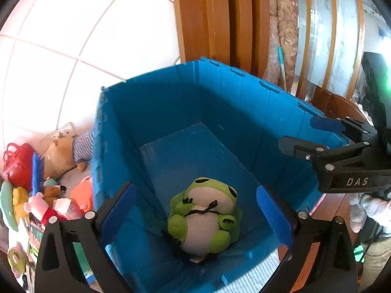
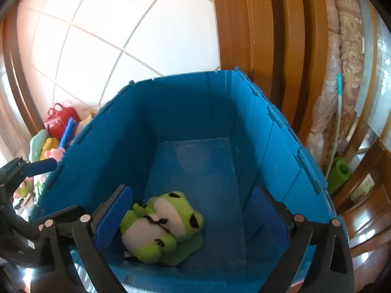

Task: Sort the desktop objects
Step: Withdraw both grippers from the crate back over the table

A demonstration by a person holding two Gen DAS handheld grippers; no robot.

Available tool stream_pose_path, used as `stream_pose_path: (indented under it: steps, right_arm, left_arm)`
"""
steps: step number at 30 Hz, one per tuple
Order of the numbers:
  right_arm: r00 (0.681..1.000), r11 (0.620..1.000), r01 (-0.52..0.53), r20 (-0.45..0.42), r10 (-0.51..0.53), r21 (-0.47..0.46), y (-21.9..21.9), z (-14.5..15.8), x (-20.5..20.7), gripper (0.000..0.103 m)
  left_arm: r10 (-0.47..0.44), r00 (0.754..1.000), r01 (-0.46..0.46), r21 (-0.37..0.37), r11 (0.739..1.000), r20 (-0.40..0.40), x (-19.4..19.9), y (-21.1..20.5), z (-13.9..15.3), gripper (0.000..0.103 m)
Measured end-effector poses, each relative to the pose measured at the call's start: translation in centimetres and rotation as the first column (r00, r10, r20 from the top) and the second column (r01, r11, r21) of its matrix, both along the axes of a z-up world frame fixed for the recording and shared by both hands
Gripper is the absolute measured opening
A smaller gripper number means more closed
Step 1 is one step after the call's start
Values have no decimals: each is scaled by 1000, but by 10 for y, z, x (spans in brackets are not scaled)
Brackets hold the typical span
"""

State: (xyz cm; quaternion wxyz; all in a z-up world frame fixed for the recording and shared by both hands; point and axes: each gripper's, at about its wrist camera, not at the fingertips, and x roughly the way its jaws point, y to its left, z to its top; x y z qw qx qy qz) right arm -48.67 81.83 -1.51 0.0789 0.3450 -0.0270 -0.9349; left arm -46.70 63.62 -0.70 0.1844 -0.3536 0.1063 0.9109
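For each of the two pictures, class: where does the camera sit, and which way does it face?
Left wrist: on the left gripper, facing down into the blue crate; right gripper shows at right, with a sleeve behind.
Right wrist: on the right gripper, facing down into the crate; left gripper's finger at left.
Shared: crate, green frog plush, toy pile.

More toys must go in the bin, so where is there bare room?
Free: the blue bin floor beyond the frog plush, up to the far wall. Crowded: the toy pile outside the bin's left wall.
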Motion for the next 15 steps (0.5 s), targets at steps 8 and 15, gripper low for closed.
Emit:
stream_pose_path:
  steps: [8,15]
  right_arm:
    - [996,999,6,-83,-9,-35,-36,15,60,103]
    - [990,1000,17,-137,-19,-10,-107,12,124,103]
  left_arm:
    - [62,994,-59,41,997,-88,62,-58,6,100]
    - [90,989,-80,89,993,-116,115,-138,-3,100]
